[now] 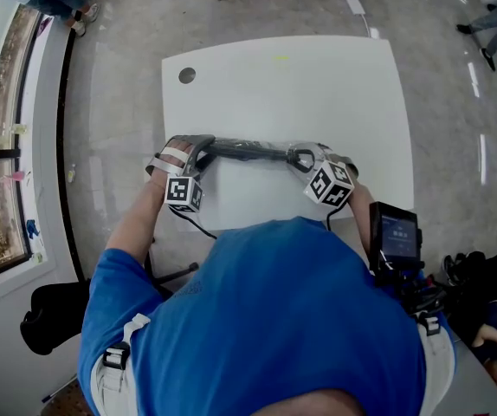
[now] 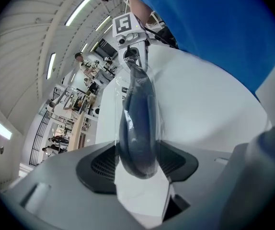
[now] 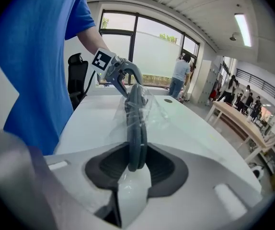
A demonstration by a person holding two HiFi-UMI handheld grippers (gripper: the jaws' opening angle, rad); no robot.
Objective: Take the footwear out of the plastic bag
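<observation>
A dark grey pair of footwear [image 1: 248, 152] in a clear plastic bag is stretched level just above the white table [image 1: 318, 85]. My left gripper [image 1: 198, 150] is shut on its left end; in the left gripper view the rounded dark end [image 2: 138, 128] sits pinched between the jaws [image 2: 138, 164], with the right gripper [image 2: 130, 51] at the far end. My right gripper [image 1: 305, 157] is shut on the other end. In the right gripper view the thin edge of the footwear [image 3: 136, 128] and crinkled plastic run from the jaws [image 3: 136, 164] to the left gripper [image 3: 120, 73].
The table has a round cable hole [image 1: 187, 75] at its far left corner. A black chair [image 1: 54, 315] stands at the left by the window. A small screen [image 1: 395, 232] is mounted at the person's right side. People and wooden tables [image 3: 238, 116] are farther off.
</observation>
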